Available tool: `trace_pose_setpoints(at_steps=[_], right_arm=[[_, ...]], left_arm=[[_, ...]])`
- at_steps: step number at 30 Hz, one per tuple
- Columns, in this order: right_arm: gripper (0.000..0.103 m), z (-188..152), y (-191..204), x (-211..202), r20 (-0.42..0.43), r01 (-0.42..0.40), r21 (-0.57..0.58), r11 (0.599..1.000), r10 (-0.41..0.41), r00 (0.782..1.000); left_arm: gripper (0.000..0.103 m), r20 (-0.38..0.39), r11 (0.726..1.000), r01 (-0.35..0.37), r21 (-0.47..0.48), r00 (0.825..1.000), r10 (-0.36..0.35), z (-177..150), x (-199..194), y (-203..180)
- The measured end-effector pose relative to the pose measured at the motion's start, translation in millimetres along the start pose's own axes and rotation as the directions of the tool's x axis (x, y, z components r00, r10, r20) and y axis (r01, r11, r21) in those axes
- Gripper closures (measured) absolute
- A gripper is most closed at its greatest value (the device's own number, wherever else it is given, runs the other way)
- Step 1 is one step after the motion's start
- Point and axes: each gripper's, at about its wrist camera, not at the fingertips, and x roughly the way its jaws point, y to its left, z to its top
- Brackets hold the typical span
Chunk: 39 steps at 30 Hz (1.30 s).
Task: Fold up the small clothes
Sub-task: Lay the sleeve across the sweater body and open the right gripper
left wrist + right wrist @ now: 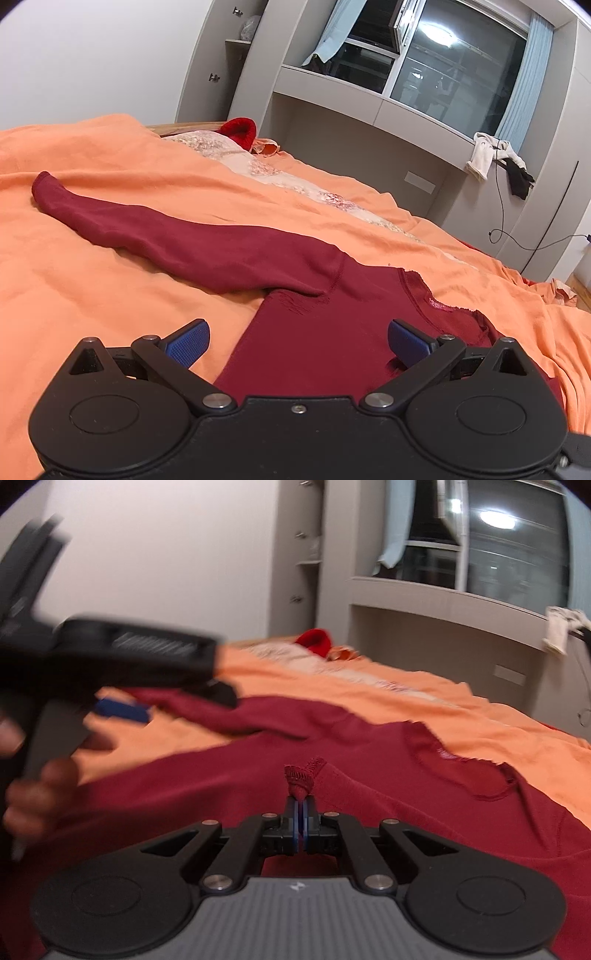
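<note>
A dark red long-sleeved top (317,332) lies spread on the orange bedsheet (110,295), one sleeve (155,229) stretched out to the far left, its neckline (436,302) to the right. My left gripper (297,341) is open and empty, low over the top's body near its left side edge. In the right wrist view my right gripper (303,812) is shut on a bunched pinch of the red top (303,775), with the rest of the top (406,794) spread beyond. The left gripper (122,709) shows blurred at the left of that view, held by a hand.
A bright red knit item (242,131) and a patterned pillow (221,147) lie at the bed's far end. A grey window ledge (369,92) carries white and black clothes (491,158) with a cable hanging down. A wardrobe (229,55) stands at the back left.
</note>
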Motion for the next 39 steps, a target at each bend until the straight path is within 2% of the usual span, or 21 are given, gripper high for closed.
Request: trace_pose_setpoints(at_steps=[3,4,5,6,7,9,11,13,15,18,22,24,27,28,29,30,31,35,39], right_arm=[[0.09,-6,4,-4,-0.028,-0.051,-0.023,0.998,0.05,0.998],[0.072,-10,4,-9,-0.035,-0.072,-0.015,0.997,0.071,0.997],[0.05,-15,3,-16,-0.032,-0.085,-0.004,0.996,0.084,0.996],[0.043,-19,1,-23,-0.022,-0.092,0.004,0.996,0.092,0.995],[0.036,-22,-2,-30,-0.015,-0.098,0.01,0.995,0.098,0.995],[0.032,-28,-14,-46,-0.009,-0.096,0.029,0.995,0.096,0.995],[0.016,-35,-30,-59,-0.006,-0.067,0.073,0.995,0.068,0.998],[0.01,-42,-51,-72,0.004,-0.026,0.132,0.991,0.025,1.0],[0.01,-47,-74,-82,0.003,0.038,0.195,0.98,-0.039,0.999],[0.01,-50,-117,-89,-0.001,0.155,0.305,0.94,-0.162,0.987],[0.01,-53,-169,-90,-0.032,0.303,0.41,0.86,-0.319,0.947],[0.015,-59,-196,-86,-0.06,0.351,0.456,0.818,-0.366,0.929],[0.031,-66,-231,-72,-0.127,0.39,0.523,0.758,-0.384,0.915],[0.042,-69,-240,-68,-0.141,0.383,0.552,0.741,-0.37,0.918],[0.062,-73,-249,-62,-0.15,0.37,0.579,0.727,-0.351,0.924],[0.074,-77,-255,-60,-0.158,0.357,0.602,0.714,-0.332,0.93],[0.094,-78,-259,-60,-0.159,0.346,0.618,0.705,-0.32,0.934],[0.095,-85,-271,-67,-0.132,0.355,0.66,0.662,-0.363,0.922],[0.092,-90,-268,-61,-0.159,0.37,0.634,0.679,-0.355,0.921]], left_arm=[[0.0,-0.016,1.0,0.006,0.016,1.0,-0.005,-4,5,-5],[0.0,-0.023,1.0,0.009,0.021,1.0,-0.008,-5,7,-7],[0.0,-0.029,1.0,0.011,0.026,1.0,-0.01,-6,9,-8],[0.0,-0.037,0.999,0.014,0.035,0.999,-0.013,-8,11,-10],[0.0,-0.044,0.999,0.019,0.046,0.999,-0.017,-10,12,-13],[0.0,-0.06,0.997,0.03,0.071,0.998,-0.026,-16,16,-18],[0.0,-0.083,0.995,0.043,0.094,0.996,-0.035,-22,21,-23],[0.0,-0.113,0.992,0.054,0.112,0.993,-0.041,-28,28,-28],[0.0,-0.144,0.99,0.055,0.13,0.989,-0.036,-35,34,-33],[0.0,-0.172,0.985,0.03,0.172,0.985,0.0,-44,42,-39],[0.0,-0.18,0.972,-0.004,0.234,0.983,0.047,-54,46,-45],[0.0,-0.181,0.966,-0.012,0.257,0.982,0.061,-56,48,-46],[0.0,-0.177,0.955,-0.026,0.297,0.981,0.082,-61,49,-50],[0.0,-0.175,0.95,-0.031,0.311,0.981,0.089,-63,50,-51],[0.0,-0.172,0.946,-0.035,0.323,0.981,0.095,-65,49,-52],[0.0,-0.17,0.942,-0.037,0.333,0.981,0.098,-66,49,-53],[0.0,-0.169,0.94,-0.037,0.338,0.981,0.099,-66,49,-53],[0.0,-0.173,0.94,-0.026,0.342,0.981,0.09,-67,49,-53],[0.0,-0.173,0.935,-0.025,0.353,0.981,0.091,-68,47,-54]])
